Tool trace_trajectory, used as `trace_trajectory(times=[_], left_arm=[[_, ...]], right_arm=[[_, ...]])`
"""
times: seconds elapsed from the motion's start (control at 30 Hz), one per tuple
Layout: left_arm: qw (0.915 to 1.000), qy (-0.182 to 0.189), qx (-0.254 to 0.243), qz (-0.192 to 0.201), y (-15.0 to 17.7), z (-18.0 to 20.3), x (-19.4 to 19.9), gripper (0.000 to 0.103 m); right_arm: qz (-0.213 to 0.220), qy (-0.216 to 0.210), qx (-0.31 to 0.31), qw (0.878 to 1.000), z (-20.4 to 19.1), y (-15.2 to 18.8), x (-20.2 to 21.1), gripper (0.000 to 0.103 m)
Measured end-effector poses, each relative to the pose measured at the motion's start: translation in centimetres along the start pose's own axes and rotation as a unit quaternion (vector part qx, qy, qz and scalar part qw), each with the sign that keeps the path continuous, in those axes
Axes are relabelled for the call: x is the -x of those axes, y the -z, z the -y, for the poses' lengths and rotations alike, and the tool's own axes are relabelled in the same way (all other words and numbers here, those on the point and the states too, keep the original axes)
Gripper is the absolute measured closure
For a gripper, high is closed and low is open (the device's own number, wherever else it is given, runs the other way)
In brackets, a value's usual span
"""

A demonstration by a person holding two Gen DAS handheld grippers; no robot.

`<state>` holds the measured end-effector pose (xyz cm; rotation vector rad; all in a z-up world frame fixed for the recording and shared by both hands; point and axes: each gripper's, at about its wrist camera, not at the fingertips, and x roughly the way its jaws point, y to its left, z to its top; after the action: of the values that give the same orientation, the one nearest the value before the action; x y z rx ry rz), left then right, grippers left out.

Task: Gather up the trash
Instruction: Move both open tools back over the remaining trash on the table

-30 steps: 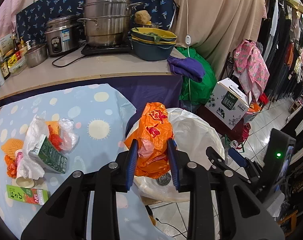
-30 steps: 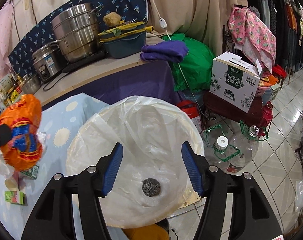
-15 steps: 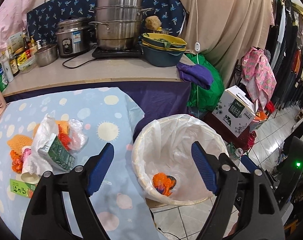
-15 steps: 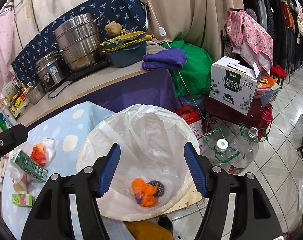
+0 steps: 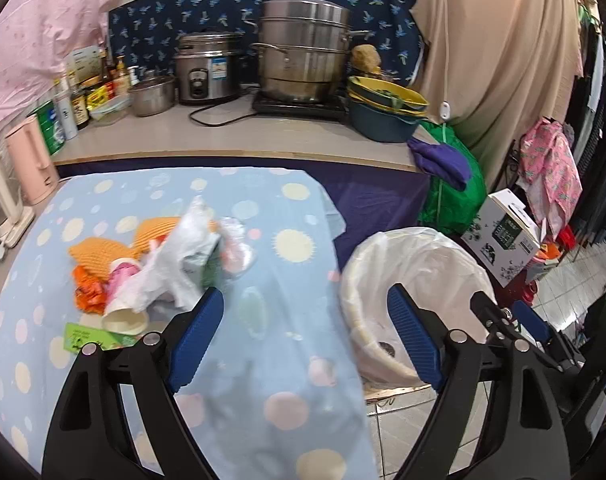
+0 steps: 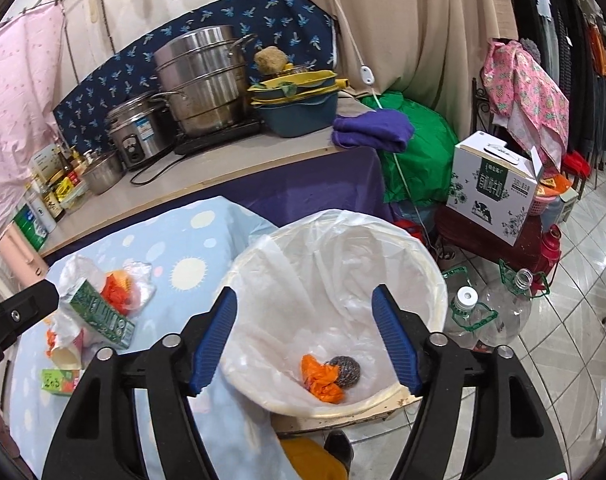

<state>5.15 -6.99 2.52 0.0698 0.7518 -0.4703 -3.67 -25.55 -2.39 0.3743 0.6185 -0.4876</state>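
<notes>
A white-lined trash bin [image 6: 431, 276] stands on the floor right of the table; it also shows in the left wrist view [image 5: 359, 276]. Inside lie an orange bag [image 6: 321, 378] and a steel scourer [image 6: 347, 370]. A trash pile [image 5: 167, 268] lies on the blue dotted tablecloth [image 5: 279, 364]: white plastic, orange netting, a paper cup [image 5: 125, 320], a green carton [image 6: 103, 314] and a small green box [image 6: 59, 380]. My left gripper [image 5: 303, 340] is open and empty above the table edge. My right gripper [image 6: 305, 344] is open and empty above the bin.
A counter [image 5: 231, 136] behind holds a steamer pot [image 5: 307, 48], a rice cooker, stacked bowls and bottles. A white carton box [image 6: 491, 188], plastic jugs [image 6: 495, 312] and a green bag [image 6: 415, 148] stand on the floor right of the bin.
My left gripper opened and dropped the orange bag into the bin, then swung left toward the table. My right gripper has stayed open over the bin.
</notes>
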Motion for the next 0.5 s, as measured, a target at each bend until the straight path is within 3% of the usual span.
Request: trace_trajectory(times=[0.1,0.5], left_arm=[[0.9997,-0.017,0.019,-0.001,0.8,-2.5,0.7,0.017],[0.9878,-0.102,0.114,-0.03,4.3,-13.7,1.3,0.017]], right_arm=[[-0.001,-0.012,0.015,1.0,-1.6,0.3,0.4,0.033],[-0.031,-0.089,0.062,0.994,-9.2,1.7,-0.1,0.033]])
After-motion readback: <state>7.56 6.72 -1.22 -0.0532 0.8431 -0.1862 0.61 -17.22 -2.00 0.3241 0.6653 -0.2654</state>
